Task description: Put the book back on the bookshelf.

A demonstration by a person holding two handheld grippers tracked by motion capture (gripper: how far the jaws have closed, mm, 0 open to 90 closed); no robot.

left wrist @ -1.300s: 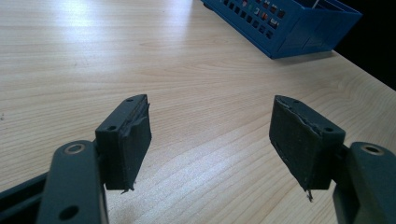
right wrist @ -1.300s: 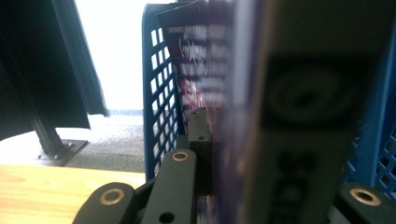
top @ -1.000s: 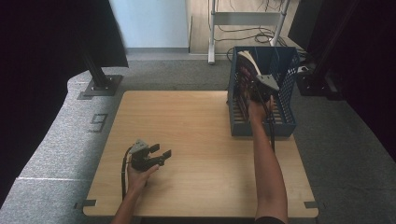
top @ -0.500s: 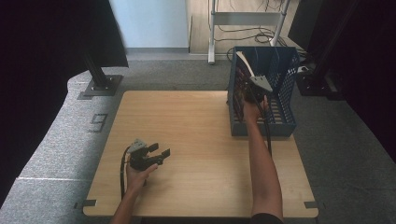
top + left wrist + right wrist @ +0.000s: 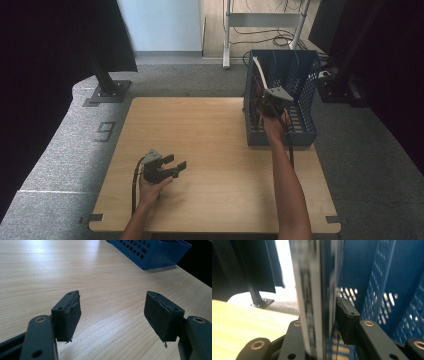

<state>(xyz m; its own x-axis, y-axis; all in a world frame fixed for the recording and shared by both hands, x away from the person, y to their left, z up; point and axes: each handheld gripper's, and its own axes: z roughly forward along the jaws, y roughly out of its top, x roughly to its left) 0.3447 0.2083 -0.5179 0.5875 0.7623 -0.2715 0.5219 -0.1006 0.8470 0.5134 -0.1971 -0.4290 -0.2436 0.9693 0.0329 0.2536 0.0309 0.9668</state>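
Easing my grip at the basket

My right tongs (image 5: pixel 263 102) are just opening around the upright book (image 5: pixel 312 297) inside the blue basket (image 5: pixel 305 107); my left tongs (image 5: pixel 113 315) are hovering wide and empty over the surface (image 5: pixel 215 135).

Blurred, cropped and hidden parts

In the right gripper view we see a flat upright thing (image 5: pixel 312 290) smeared by blur, its top and bottom cropped, hiding the right tool's (image 5: pixel 323 322) left jaw; in the high view the basket (image 5: pixel 305 135) wall hides that tool's jaws.
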